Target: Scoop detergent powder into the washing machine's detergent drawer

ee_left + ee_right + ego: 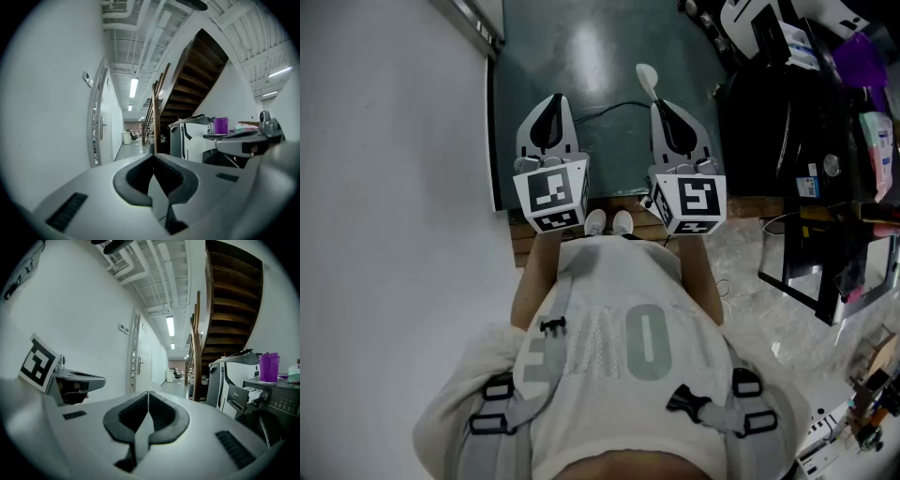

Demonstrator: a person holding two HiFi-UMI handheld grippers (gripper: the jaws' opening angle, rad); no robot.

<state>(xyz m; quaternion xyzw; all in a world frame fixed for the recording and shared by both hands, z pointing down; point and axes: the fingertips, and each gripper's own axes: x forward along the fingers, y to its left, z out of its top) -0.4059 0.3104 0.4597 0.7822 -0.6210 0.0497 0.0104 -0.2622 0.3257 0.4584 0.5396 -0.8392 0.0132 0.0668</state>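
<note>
Slip risk: my right claw (661, 107) is pinching white plastic scoop (646, 79) by thin handle; left claw (553, 101) closed, empty.

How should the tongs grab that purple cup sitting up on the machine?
Take the purple cup around its side wall, about halfway up, coming in level from the front. It stands upright with its rim on top, so tongs closing across the round wall should hold best. Use the left tongs, probably: the right tongs are shut on the white spoon.
</note>
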